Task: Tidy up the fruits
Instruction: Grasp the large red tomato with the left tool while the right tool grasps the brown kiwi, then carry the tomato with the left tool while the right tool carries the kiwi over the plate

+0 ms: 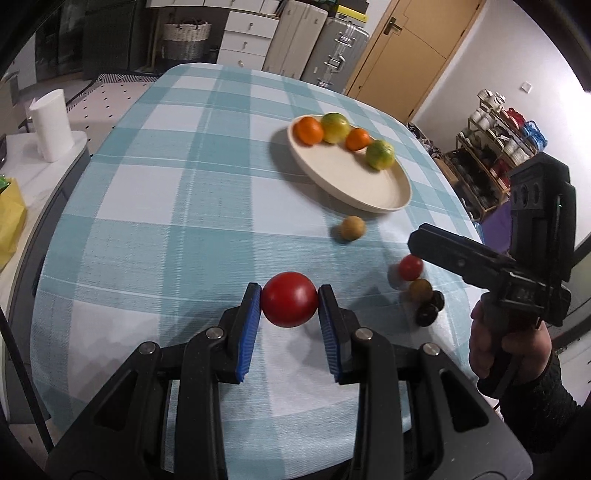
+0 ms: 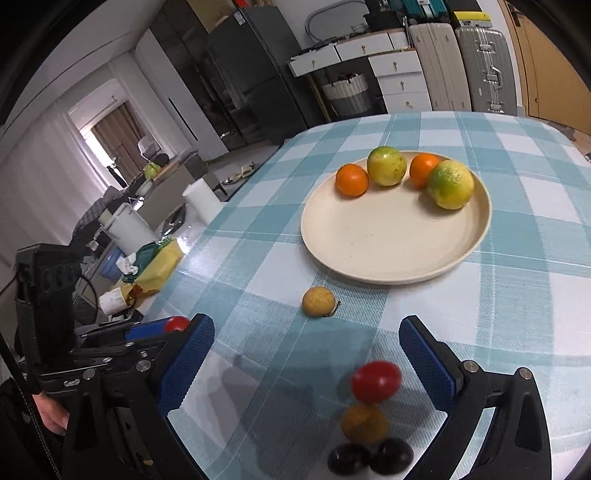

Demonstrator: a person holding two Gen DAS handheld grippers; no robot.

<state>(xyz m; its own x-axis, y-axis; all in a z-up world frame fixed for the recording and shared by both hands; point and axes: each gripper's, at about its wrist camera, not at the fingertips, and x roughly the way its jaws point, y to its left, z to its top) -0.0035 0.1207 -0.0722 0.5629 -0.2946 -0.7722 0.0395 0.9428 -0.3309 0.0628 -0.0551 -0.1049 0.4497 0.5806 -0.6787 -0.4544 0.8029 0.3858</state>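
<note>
smooth round tomato (image 1: 289, 299) btwn ribbed blue jaws

A lived-in home is shown, most likely a dining or living room. A table (image 2: 517, 236) is covered with a blue and white checked cloth (image 1: 155, 229). Behind it, white drawer units (image 2: 399, 79), a woven basket (image 1: 186, 35), hard-shell suitcases (image 2: 482, 68) and a wooden door (image 1: 413, 55) are seen. A dark refrigerator (image 2: 255, 66) and a curtained window (image 2: 110, 133) are visible, and a rack of cups (image 1: 498, 125) is placed against the wall.
</note>
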